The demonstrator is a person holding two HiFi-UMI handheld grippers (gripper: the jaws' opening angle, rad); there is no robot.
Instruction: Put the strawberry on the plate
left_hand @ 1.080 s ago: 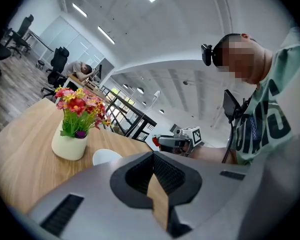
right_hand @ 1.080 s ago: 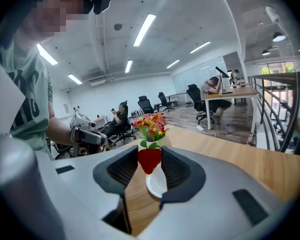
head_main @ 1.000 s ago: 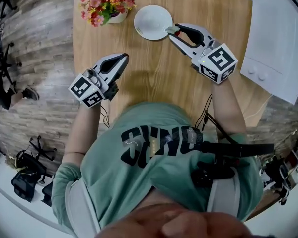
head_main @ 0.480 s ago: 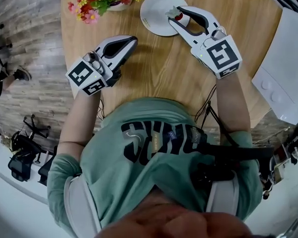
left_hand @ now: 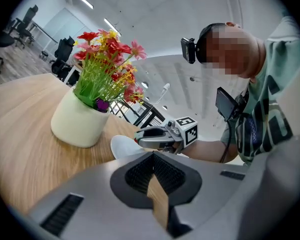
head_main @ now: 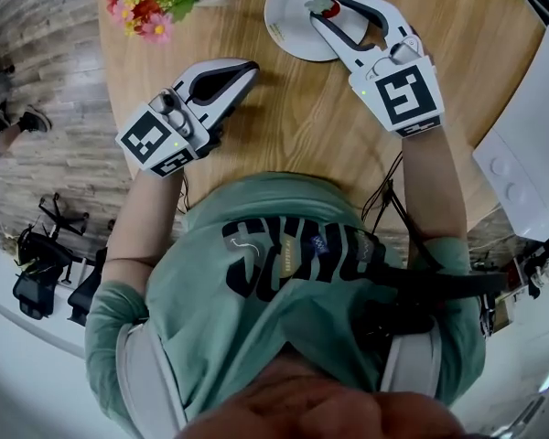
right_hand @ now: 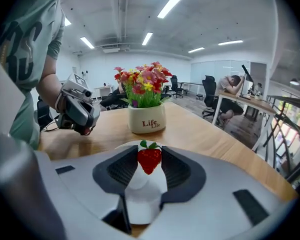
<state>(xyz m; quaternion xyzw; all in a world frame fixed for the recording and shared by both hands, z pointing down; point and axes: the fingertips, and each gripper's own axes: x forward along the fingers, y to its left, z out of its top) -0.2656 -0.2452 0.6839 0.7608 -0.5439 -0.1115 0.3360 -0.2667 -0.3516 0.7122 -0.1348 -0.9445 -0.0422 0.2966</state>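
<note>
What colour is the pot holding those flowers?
Cream-white, with red lettering; the flower pot shows best in the right gripper view.

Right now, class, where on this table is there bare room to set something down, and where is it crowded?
Bare wood lies between the left tool and the right tool, and on the table right of the right tool, towards the white box. Crowded: the far side, where flower pot, plate and held strawberry cluster.
</note>
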